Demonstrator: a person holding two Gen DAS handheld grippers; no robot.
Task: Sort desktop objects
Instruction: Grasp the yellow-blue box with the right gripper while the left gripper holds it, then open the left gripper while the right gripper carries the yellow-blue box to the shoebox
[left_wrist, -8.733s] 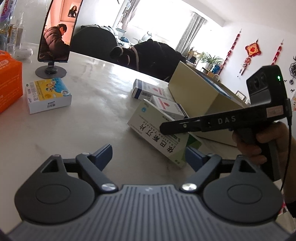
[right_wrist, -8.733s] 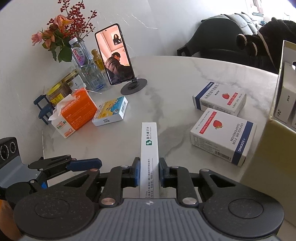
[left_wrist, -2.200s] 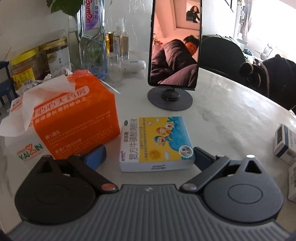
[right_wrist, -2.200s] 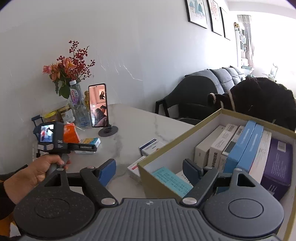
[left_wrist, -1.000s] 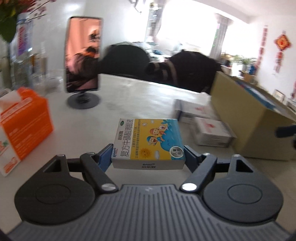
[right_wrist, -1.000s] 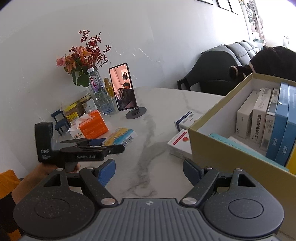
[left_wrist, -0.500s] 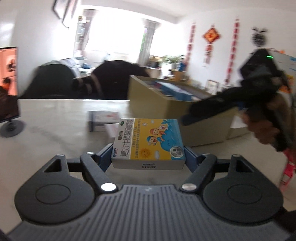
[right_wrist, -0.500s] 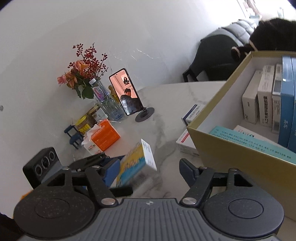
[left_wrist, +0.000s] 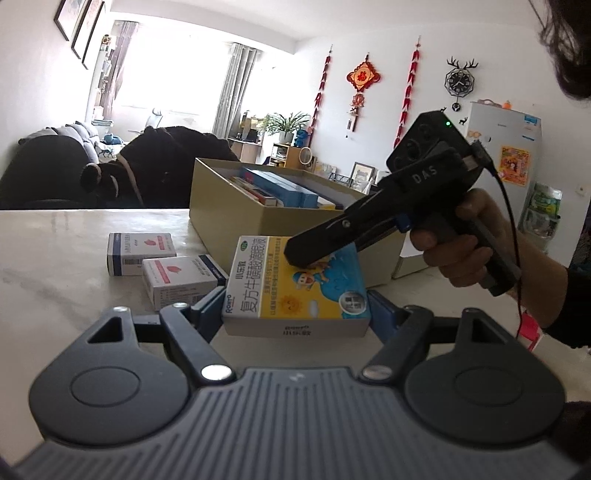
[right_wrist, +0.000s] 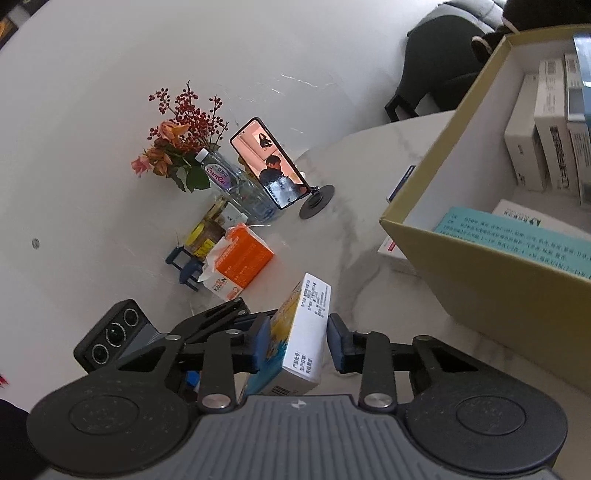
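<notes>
A: Between the blue pads of the left gripper: one flat yellow-and-blue cardboard medicine box with cartoon figures and Chinese print, pinched at both side edges, held clear of the white marble tabletop; lid face up in the left wrist view.

B: And the right gripper?

A: Brought in from the right, held by a hand; in its own view the same box stands on edge between its two blue pads; the left pad lies against the printed face; the right pad stands just beside the white side, a thin gap showing; whether it pinches yet, cannot tell.

B: Items on the table?

A: Far right: one open olive-tan cardboard storage box, white inside; contents, several white and blue cartons stood on edge, one pale teal carton lying flat near its front wall. Just left of it: two small white cartons with red strawberry marks, lying flat, close together.

B: Far left side?

A: Seen from the right wrist: one orange tissue pack with white tissue showing; glass jars with yellow lids; one clear plastic bottle holding red berries and orange flowers; one black phone on a round stand, screen lit, tilted; all grouped against the white wall, well apart from the storage box.
</notes>
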